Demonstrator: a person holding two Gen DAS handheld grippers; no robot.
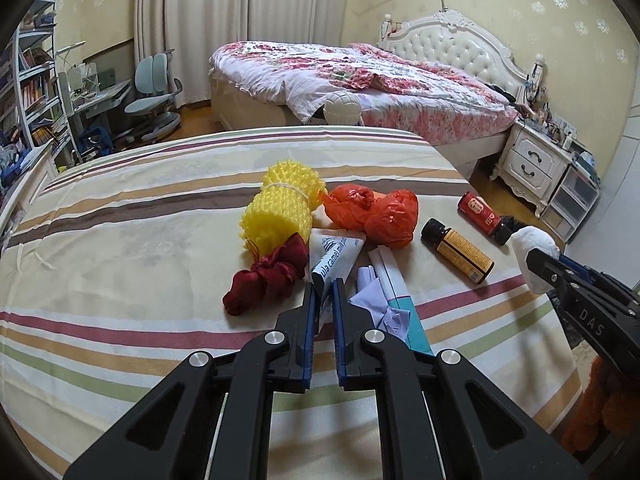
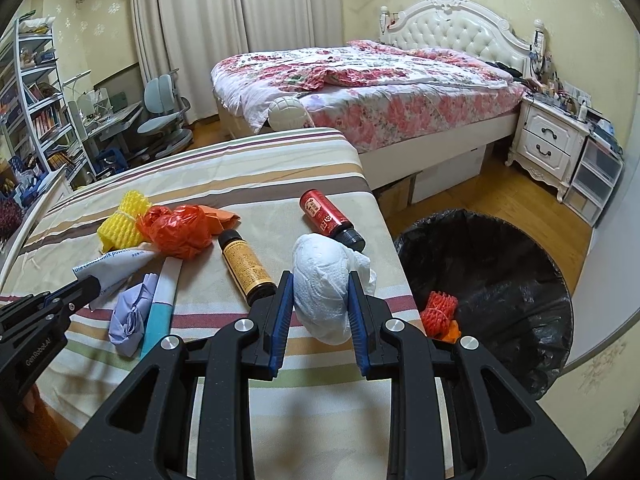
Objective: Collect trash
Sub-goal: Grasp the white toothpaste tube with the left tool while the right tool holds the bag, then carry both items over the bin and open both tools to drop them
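Right now I have the right gripper (image 2: 320,304) clamped on a crumpled white paper towel wad (image 2: 322,292), held just above the striped table edge, with the bin close to its right. I judge this the carry step: the wad is picked and needs swinging right, over the black-lined trash bin (image 2: 520,264), before I let the fingers part. The move calls for clearing the table corner and the red bottle (image 2: 326,214) lying just behind the wad.

My left gripper (image 1: 323,296) has its jaws nearly together around the lower edge of the white milk-powder sachet (image 1: 334,254); whether it truly grips the sachet I cannot tell, though it looks pinched.

Inside the bin I see an orange-red foam fruit net (image 2: 440,308) and a scrap of orange beside it; the rest of the liner shows nothing I can make out.

Still lying on the striped tablecloth (image 1: 120,240): a yellow foam net bundle (image 1: 280,208), an orange plastic bag (image 1: 372,212), a dark red cloth knot (image 1: 266,280), an amber bottle (image 1: 458,250), and folded paper with a lilac scrap (image 1: 384,296).
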